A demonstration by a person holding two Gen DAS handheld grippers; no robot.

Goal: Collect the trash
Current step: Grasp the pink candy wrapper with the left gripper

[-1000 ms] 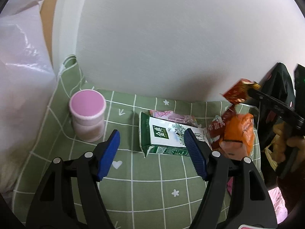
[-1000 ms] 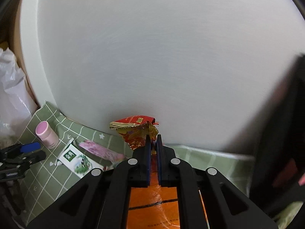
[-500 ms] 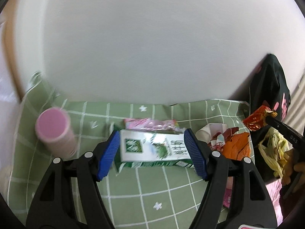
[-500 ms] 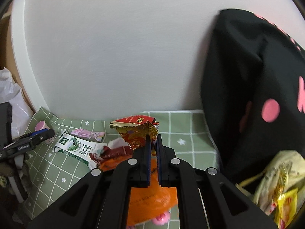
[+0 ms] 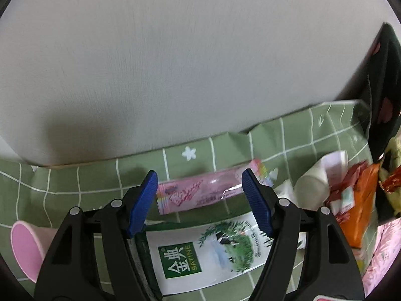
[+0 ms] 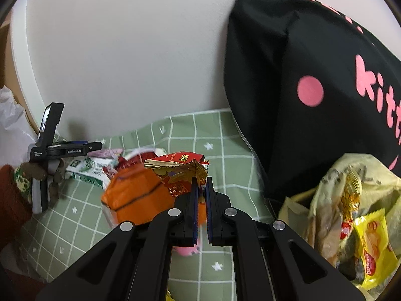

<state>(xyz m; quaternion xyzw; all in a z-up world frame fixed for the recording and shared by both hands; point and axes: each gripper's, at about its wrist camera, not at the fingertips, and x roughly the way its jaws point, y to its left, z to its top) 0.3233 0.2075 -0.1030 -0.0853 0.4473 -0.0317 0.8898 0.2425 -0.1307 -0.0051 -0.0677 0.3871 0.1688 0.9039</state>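
Trash crowds the green checked counter [image 5: 82,188] against the white wall [image 5: 188,62]: a pink wrapper [image 5: 200,193] lies between the blue tips of the released left claw [image 5: 199,200], near the wall, with the milk carton [image 5: 208,248] just beneath its arms. The right claw [image 6: 201,188] is clenched on a crumpled red foil wrapper [image 6: 175,170], held above an orange packet [image 6: 135,195]. Right of that packet, well apart, a black bag [image 6: 300,87] looms over what seems a yellowish bag of wrappers [image 6: 351,213].

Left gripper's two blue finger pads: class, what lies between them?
In the left wrist view, a pink plastic snack wrapper lies between the open left gripper pads.
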